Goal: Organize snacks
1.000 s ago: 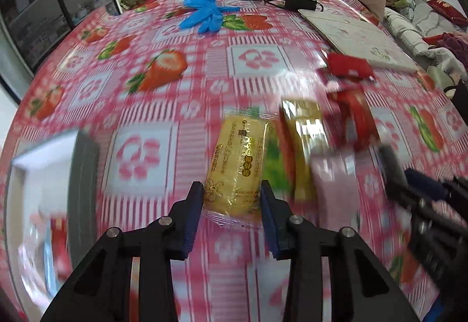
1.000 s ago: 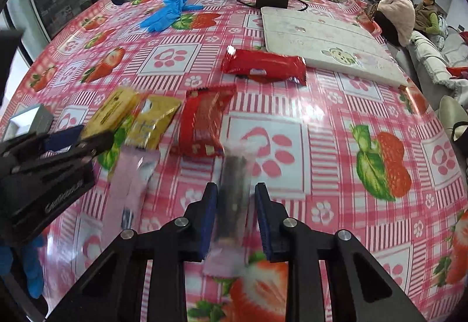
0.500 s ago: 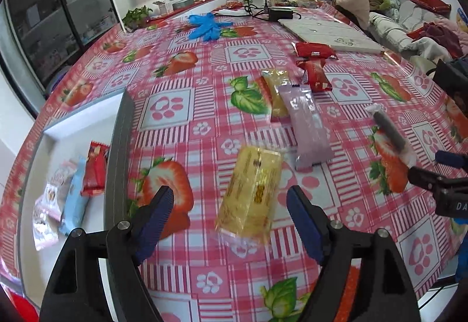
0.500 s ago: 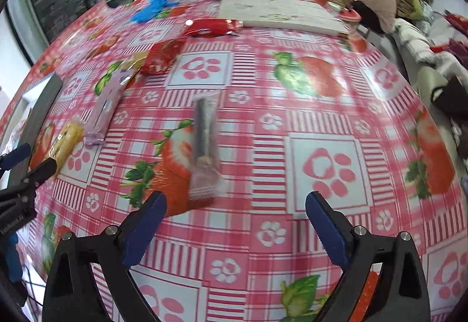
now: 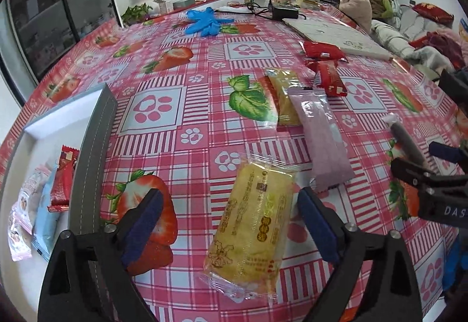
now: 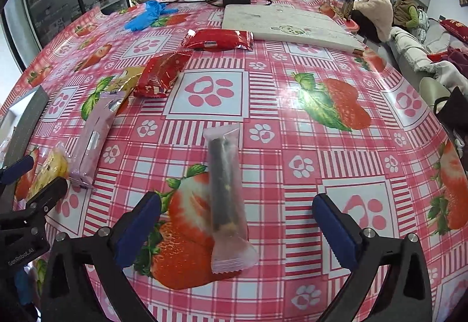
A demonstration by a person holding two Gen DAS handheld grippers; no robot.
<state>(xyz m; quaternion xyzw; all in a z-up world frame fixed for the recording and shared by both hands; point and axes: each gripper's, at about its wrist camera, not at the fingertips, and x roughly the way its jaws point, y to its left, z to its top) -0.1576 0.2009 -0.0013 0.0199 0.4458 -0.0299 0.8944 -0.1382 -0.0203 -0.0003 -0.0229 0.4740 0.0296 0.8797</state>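
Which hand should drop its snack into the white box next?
Left. The white box sits just left of the left gripper, whose open jaws flank the yellow snack. The right gripper is farther away.

The left gripper hung low over the table with its jaws spread wide, the blue pads well apart and touching nothing. The right gripper sat in much the same pose to its right, jaws gaping just as wide, its blue pads clear on either side. From each wrist view the other gripper showed at the edge of the frame, the two tools close together, side by side and pointing roughly the same way across the table.
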